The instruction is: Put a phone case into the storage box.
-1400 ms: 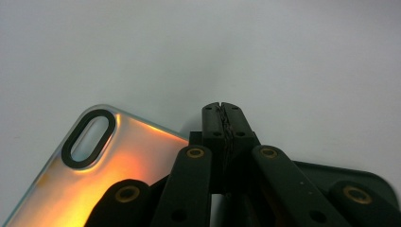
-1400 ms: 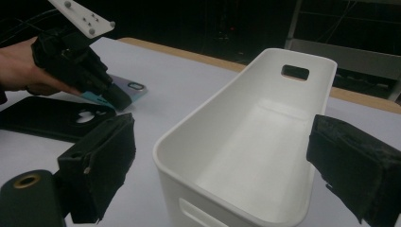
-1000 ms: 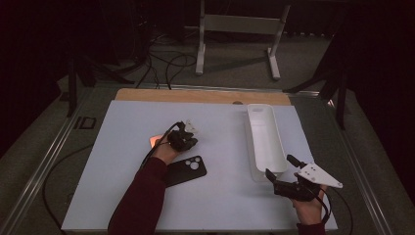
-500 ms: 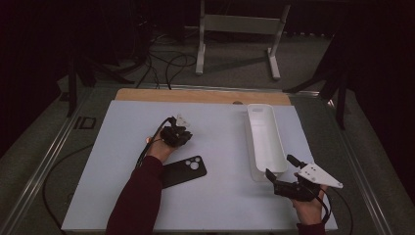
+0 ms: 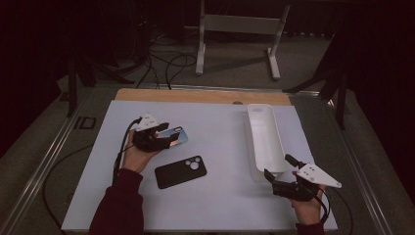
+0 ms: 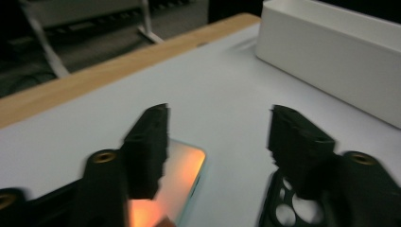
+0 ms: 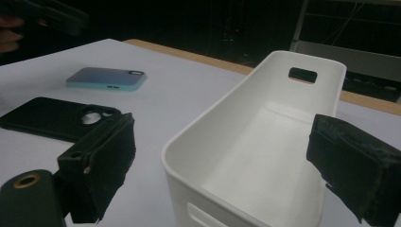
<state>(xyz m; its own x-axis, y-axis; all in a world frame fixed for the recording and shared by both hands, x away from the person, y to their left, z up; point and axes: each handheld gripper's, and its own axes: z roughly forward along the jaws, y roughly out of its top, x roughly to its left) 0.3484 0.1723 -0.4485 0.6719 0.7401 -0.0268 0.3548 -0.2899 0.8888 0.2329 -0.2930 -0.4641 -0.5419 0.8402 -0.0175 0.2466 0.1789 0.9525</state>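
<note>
A phone in a teal case lies flat on the white table top, its surface glowing orange in the left gripper view. My left gripper is open just over its near end, and the left jaw covers part of it. A black phone case lies back up nearer the person, camera holes showing. Low at the near right, my right gripper is open and empty, its jaws framing the near end of a long white bin.
The white bin is empty and runs front to back on the right half of the table. A wooden strip edges the far side. Beyond it stand a metal frame and floor cables.
My left gripper has drawn back to the left, so the teal phone now lies in front of its jaws. The right gripper and the black case have not moved.
</note>
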